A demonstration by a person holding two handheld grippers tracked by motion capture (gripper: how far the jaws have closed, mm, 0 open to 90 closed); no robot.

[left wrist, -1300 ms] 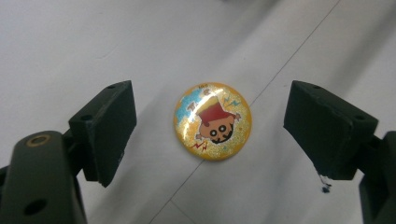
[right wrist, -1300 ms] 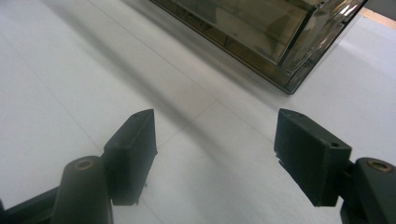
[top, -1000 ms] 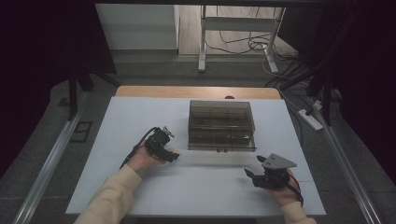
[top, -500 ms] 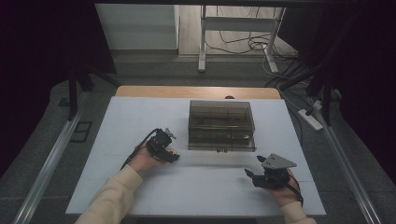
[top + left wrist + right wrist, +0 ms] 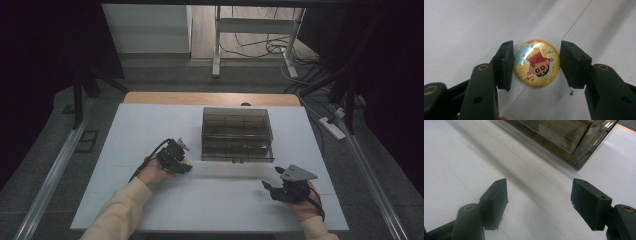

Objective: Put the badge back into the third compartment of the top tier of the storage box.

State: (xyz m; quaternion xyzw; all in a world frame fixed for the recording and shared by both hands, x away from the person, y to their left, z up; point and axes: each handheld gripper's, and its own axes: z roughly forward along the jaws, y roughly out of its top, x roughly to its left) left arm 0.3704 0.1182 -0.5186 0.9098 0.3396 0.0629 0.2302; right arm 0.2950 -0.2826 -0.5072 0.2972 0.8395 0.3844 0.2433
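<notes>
A round, glittery yellow badge with a cartoon figure lies flat on the white surface, left of the smoky transparent plastic drawer box, and sits between the jaws of the left hand-held gripper. These jaws have just been closing around it; the left pad looks just beside or touching the rim, while a narrow gap is left at the right pad, so no grip is yet made. The closing should be finished with the pads centred on the widest part of the badge and kept low, since a domed, slippery edge may be squeezed out. The right hand-held gripper rests wide and empty at the near right.
</notes>
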